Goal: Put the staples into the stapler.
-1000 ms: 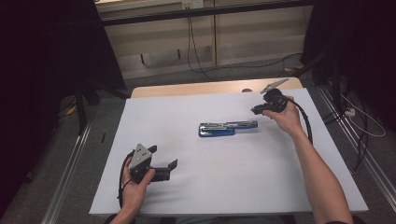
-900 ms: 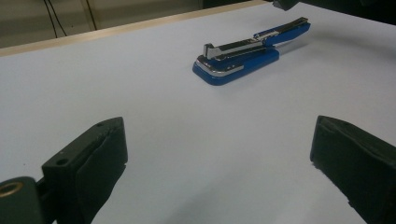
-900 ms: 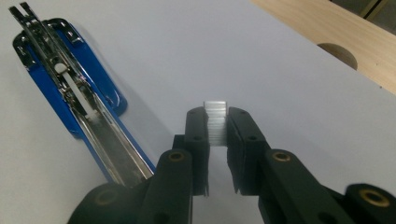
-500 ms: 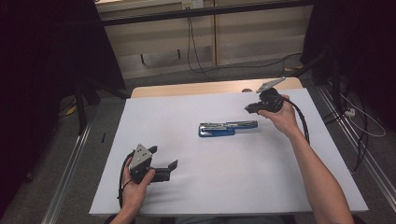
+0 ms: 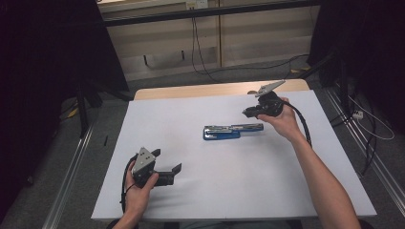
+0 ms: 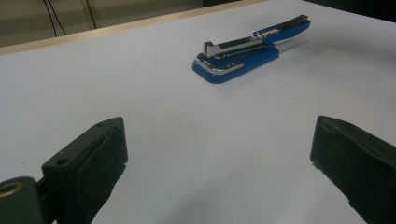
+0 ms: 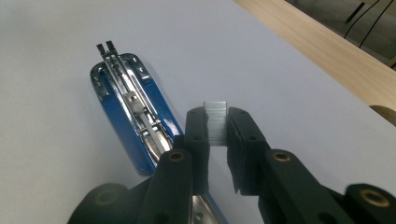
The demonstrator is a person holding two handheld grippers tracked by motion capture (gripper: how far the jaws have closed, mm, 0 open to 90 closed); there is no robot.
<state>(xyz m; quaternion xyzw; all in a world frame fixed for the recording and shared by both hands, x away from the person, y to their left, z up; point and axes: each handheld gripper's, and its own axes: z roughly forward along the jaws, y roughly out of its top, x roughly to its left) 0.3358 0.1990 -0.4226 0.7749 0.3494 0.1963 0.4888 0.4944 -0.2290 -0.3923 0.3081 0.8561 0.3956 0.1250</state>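
left gripper [image 5: 175, 169] low over the white table [image 5: 200, 191] near its front left, jaws wide, nothing between them | blue stapler [image 5: 232, 131] lying opened at mid-table | right gripper [image 5: 247, 113] just beyond the stapler's right end, jaws narrow, pinching a strip of staples [image 7: 215, 122]

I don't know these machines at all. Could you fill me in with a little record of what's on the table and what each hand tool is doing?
Surface: white table top
Object: blue stapler, lying opened out flat
Right gripper: shut on a strip of staples, above the stapler's near end
Left gripper: open, holding nothing, aimed at the stapler from a distance
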